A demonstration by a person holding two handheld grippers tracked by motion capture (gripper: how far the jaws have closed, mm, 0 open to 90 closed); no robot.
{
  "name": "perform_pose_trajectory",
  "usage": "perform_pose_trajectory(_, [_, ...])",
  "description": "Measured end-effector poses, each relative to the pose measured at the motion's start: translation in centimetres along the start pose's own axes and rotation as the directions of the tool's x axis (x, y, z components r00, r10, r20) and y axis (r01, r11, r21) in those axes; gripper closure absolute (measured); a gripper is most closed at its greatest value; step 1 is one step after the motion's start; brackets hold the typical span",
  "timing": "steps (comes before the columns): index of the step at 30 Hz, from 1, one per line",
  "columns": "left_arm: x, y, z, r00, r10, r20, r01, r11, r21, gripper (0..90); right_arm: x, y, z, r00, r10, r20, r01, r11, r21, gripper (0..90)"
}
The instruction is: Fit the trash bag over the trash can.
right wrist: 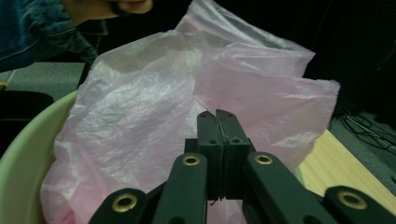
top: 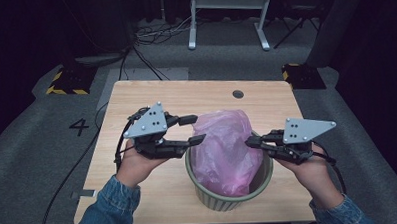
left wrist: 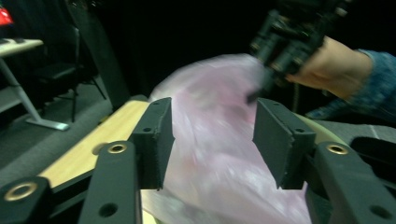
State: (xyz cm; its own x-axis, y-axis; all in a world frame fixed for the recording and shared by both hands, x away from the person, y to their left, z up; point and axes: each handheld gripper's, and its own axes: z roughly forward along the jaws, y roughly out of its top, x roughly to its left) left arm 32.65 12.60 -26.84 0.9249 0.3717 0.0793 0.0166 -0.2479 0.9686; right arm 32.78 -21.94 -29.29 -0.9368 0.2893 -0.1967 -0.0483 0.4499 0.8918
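Pink bag (top: 226, 146) stands upright in the green bin (top: 224, 198) – between both grippers. Right gripper (top: 251, 142) is closed at the bag's edge, pinch unconfirmed; left gripper (top: 193, 129) is spread, bag just ahead.

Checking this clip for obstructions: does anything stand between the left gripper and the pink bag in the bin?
Nothing visible does. The left gripper is open right beside the pink bag, which already shows between its fingers in the left gripper view.

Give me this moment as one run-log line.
left claw: open beside thin pink plastic bag | right claw: shut, whether on bag film unclear | bag: standing in ribbed pale green bin
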Motion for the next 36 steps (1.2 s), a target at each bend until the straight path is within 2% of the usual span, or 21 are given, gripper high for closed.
perform_pose_trajectory(2, [0.3, 0.3, 0.4, 1.0, 0.003, 0.007, -0.003, 1.0, 0.001, 44.7, 0.3, -0.1, 0.1, 0.9999, -0.007, -0.015, 0.007, 1.0, 0.0, 88.3])
perform_pose_trajectory(4, [0.5, 0.6, 1.0, 0.9993, 0.015, 0.034, -0.015, 0.9999, 0.0, 44.1, 0.6, -0.2, 0.2, 0.9995, -0.013, -0.029, 0.013, 1.0, 0.0, 86.8])
perform_pose_trajectory(7, [0.7, 1.0, 1.9, 0.9977, 0.033, 0.059, -0.035, 0.9991, 0.026, 41.4, 1.0, -0.3, 0.3, 0.9989, -0.022, -0.042, 0.022, 1.0, -0.011, 86.1])
perform_pose_trajectory(10, [1.5, 0.3, 2.8, 0.9986, 0.009, 0.052, -0.012, 0.9977, 0.067, 40.4, 1.2, -0.2, 0.1, 0.9985, -0.024, -0.05, 0.022, 0.999, -0.029, 86.2])
perform_pose_trajectory(13, [2.2, -0.9, 3.4, 0.9987, -0.036, 0.036, 0.031, 0.9912, 0.129, 41.1, 1.4, -0.2, -0.5, 0.9983, -0.024, -0.053, 0.021, 0.998, -0.051, 86.3])
perform_pose_trajectory(15, [2.2, -1.8, 3.5, 0.996, -0.065, 0.061, 0.055, 0.9858, 0.159, 45.9, 1.4, -0.3, -0.9, 0.9981, -0.021, -0.058, 0.017, 0.998, -0.066, 86.3])
perform_pose_trajectory(16, [2.1, -2.0, 3.5, 0.9953, -0.062, 0.074, 0.048, 0.983, 0.177, 57.1, 1.4, -0.4, -1.2, 0.9981, -0.015, -0.059, 0.011, 0.997, -0.078, 86.3])
perform_pose_trajectory(18, [1.5, -2.5, 3.6, 0.9963, -0.034, 0.078, 0.017, 0.9764, 0.215, 72.5, 1.3, -0.6, -1.4, 0.9982, -0.007, -0.06, 0.002, 0.996, -0.088, 86.3])
perform_pose_trajectory(19, [1.0, -2.7, 3.6, 0.9971, -0.012, 0.075, -0.005, 0.9738, 0.227, 84.3, 1.3, -0.7, -1.5, 0.9982, -0.001, -0.06, -0.004, 0.996, -0.086, 86.3])
perform_pose_trajectory(20, [0.6, -2.9, 3.5, 0.9963, -0.005, 0.085, -0.015, 0.9731, 0.23, 88.4, 1.3, -0.7, -1.5, 0.9984, 0.001, -0.056, -0.006, 0.997, -0.082, 86.3])
perform_pose_trajectory(25, [-1.5, -3.5, 2.6, 0.9911, 0.025, 0.131, -0.053, 0.9747, 0.217, 89.6, 1.3, -1.2, -1.4, 0.9995, 0.013, -0.028, -0.015, 0.999, -0.045, 85.3])
perform_pose_trajectory(28, [-3.0, -3.7, 2.5, 0.9842, 0.051, 0.169, -0.089, 0.9707, 0.223, 89.6, 1.1, -1.4, -1.3, 0.9983, 0.057, 0.004, -0.057, 0.998, -0.025, 73.9])
perform_pose_trajectory(30, [-3.7, -3.6, 2.6, 0.9781, 0.063, 0.198, -0.109, 0.9676, 0.228, 89.6, 0.8, -1.4, -1.3, 0.9951, 0.098, 0.016, -0.097, 0.994, -0.039, 60.3])
perform_pose_trajectory(32, [-4.4, -3.5, 2.9, 0.9714, 0.077, 0.225, -0.13, 0.964, 0.232, 89.6, 0.5, -1.2, -1.2, 0.9923, 0.117, 0.04, -0.115, 0.992, -0.057, 50.6])
perform_pose_trajectory(35, [-5.0, -3.4, 3.5, 0.962, 0.086, 0.259, -0.15, 0.9589, 0.241, 89.6, 0.2, -0.4, -1.4, 0.991, 0.123, 0.053, -0.118, 0.989, -0.092, 49.7])
perform_pose_trajectory(36, [-5.1, -3.5, 3.6, 0.9609, 0.085, 0.264, -0.151, 0.9585, 0.242, 89.6, 0.1, -0.1, -1.5, 0.9906, 0.126, 0.053, -0.121, 0.988, -0.095, 50.4])
